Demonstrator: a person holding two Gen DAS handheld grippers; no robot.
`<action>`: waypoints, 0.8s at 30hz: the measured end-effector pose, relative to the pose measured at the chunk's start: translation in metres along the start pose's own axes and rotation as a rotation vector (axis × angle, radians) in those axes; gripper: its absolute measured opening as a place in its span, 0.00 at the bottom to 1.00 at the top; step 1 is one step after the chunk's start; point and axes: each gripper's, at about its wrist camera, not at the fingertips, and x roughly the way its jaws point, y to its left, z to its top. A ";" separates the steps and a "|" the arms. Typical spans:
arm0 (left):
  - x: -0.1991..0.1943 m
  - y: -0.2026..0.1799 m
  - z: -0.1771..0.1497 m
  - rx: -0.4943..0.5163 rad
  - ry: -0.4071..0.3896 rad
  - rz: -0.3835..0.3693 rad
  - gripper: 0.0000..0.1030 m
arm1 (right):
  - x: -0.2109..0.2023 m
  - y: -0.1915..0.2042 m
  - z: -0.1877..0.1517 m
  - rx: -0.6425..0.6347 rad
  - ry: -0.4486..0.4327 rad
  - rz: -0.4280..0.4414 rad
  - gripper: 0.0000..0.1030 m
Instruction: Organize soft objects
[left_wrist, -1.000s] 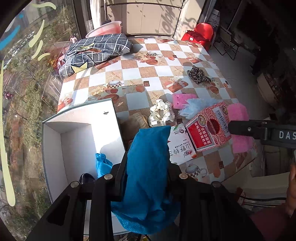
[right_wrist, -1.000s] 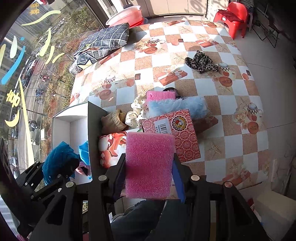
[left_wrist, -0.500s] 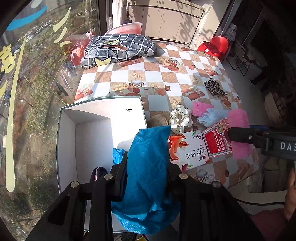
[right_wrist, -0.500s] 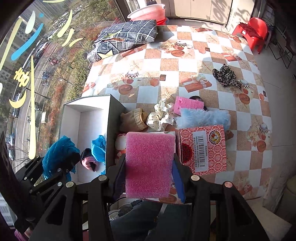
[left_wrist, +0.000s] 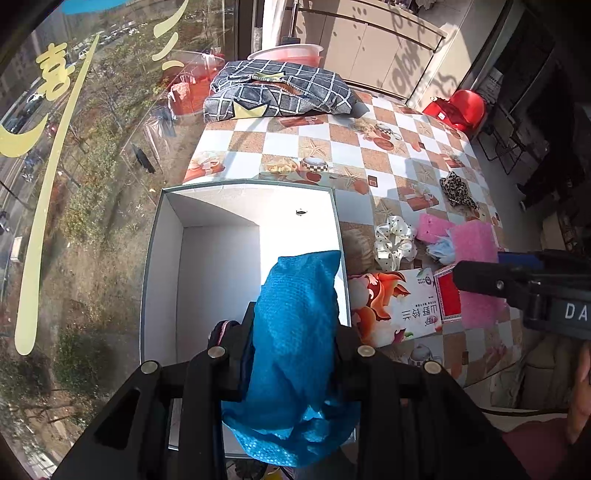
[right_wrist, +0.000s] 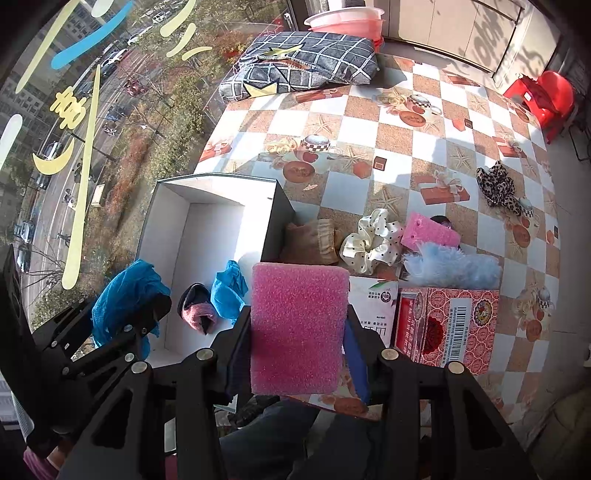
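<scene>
Left wrist view: left gripper (left_wrist: 293, 332) clamped on blue cloth (left_wrist: 295, 328), frame centre, over white box (left_wrist: 162, 258). Right gripper (right_wrist: 295, 332) clamped on pink sponge (right_wrist: 297, 325), lower centre. Step: deposit. Next: lower, release into box.

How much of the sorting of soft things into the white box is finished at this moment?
Done: the white box already holds a blue cloth and a dark-and-pink item. In hand: the left gripper holds a blue mesh cloth above the box, and the right gripper holds a pink sponge. Left on the table: tan pouch, polka-dot scrunchie, small pink sponge, blue fluffy item, leopard scrunchie.
</scene>
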 end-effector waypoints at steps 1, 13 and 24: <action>0.000 0.002 -0.001 -0.006 0.000 0.003 0.34 | 0.001 0.003 0.001 -0.011 0.002 0.003 0.46; -0.004 0.020 -0.010 -0.073 -0.005 0.040 0.34 | 0.005 0.040 0.014 -0.127 0.007 0.032 0.46; -0.005 0.028 -0.016 -0.096 0.004 0.067 0.34 | 0.010 0.072 0.031 -0.158 0.008 0.105 0.46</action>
